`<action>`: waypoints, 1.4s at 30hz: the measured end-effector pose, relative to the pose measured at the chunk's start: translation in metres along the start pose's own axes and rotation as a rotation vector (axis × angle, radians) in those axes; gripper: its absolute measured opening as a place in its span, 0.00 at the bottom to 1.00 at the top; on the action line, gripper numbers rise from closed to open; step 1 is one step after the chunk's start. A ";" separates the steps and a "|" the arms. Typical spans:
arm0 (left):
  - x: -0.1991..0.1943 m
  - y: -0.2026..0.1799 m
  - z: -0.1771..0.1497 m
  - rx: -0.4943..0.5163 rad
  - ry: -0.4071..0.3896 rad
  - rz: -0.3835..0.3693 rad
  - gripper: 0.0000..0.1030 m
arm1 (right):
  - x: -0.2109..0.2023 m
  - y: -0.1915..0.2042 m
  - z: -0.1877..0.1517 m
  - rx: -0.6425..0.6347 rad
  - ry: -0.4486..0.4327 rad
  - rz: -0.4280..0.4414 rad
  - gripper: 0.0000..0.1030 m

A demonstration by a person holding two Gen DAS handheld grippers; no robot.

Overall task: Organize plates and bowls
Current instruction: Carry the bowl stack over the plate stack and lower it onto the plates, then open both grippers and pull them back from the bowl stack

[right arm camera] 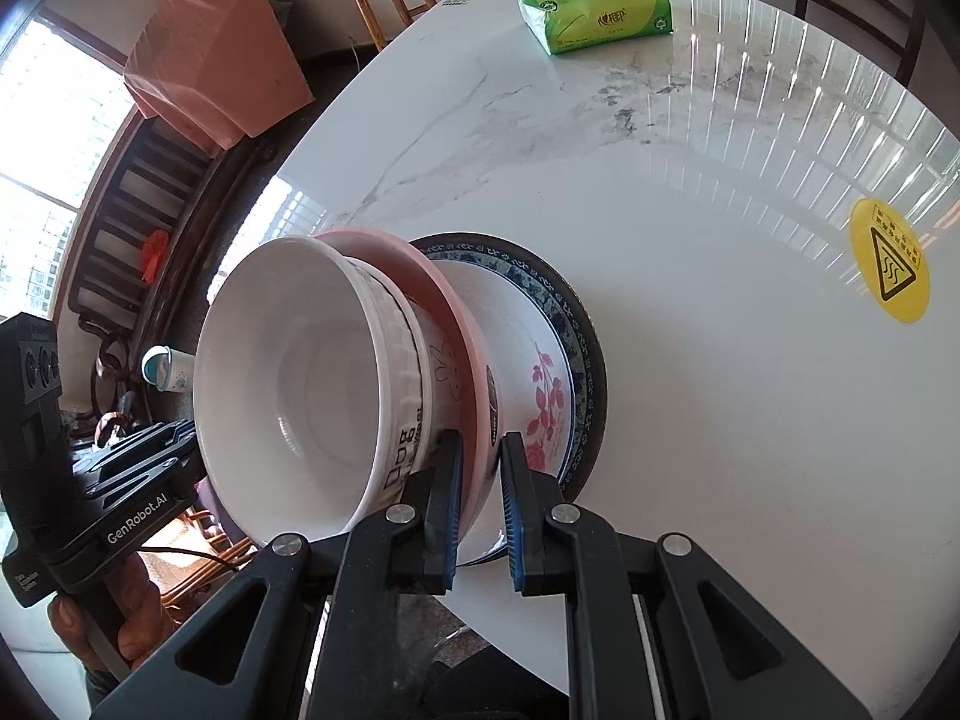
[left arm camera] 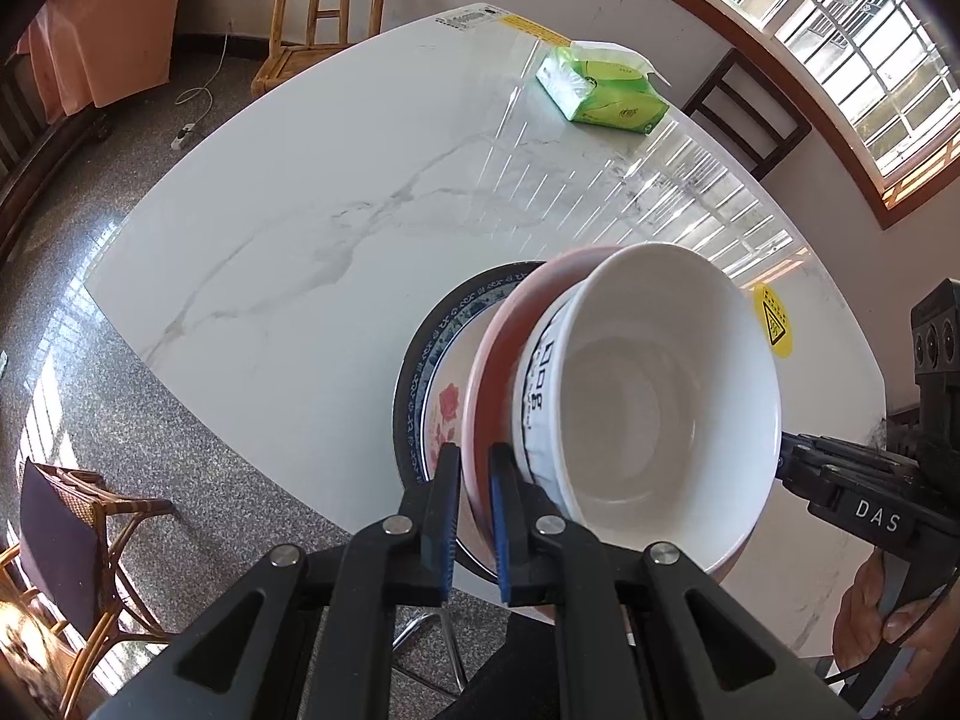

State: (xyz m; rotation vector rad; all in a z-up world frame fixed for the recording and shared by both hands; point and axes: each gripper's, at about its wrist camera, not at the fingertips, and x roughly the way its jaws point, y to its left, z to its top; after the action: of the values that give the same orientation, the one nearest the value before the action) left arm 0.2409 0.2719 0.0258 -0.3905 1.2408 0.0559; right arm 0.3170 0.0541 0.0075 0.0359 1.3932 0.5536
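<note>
Stacked ceramic: white bowl (left arm camera: 648, 414) on pink plate (left arm camera: 486, 396), rim pinched by left claw (left arm camera: 476, 516) and right claw (right arm camera: 482, 516); heavy, slippery, breakable.

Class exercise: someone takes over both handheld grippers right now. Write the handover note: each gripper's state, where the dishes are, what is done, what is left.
Left gripper: shut on the pink plate, at its near rim.
Right gripper: shut on the same plate's rim, from the opposite side.
Dishes: white bowl sits on the pink plate; both hang over the floral plate with a blue rim on the marble table.
Done: bowl stacked on the pink plate.
Left: probably lower the pair onto the floral plate, then let go with both.
</note>
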 end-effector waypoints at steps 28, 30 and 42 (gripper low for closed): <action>-0.010 0.026 -0.040 0.030 -0.395 -0.026 0.42 | -0.018 -0.027 -0.028 0.002 -0.285 0.141 0.49; -0.014 0.022 -0.048 0.048 -0.442 0.001 0.42 | -0.030 -0.024 -0.039 -0.026 -0.367 0.127 0.51; -0.041 -0.005 -0.121 0.152 -0.740 0.202 0.48 | -0.040 -0.010 -0.122 -0.087 -0.684 0.045 0.67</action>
State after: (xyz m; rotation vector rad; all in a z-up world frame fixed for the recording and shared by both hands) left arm 0.1185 0.2358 0.0326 -0.0870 0.5417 0.2536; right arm 0.2033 -0.0061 0.0169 0.1709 0.7028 0.5683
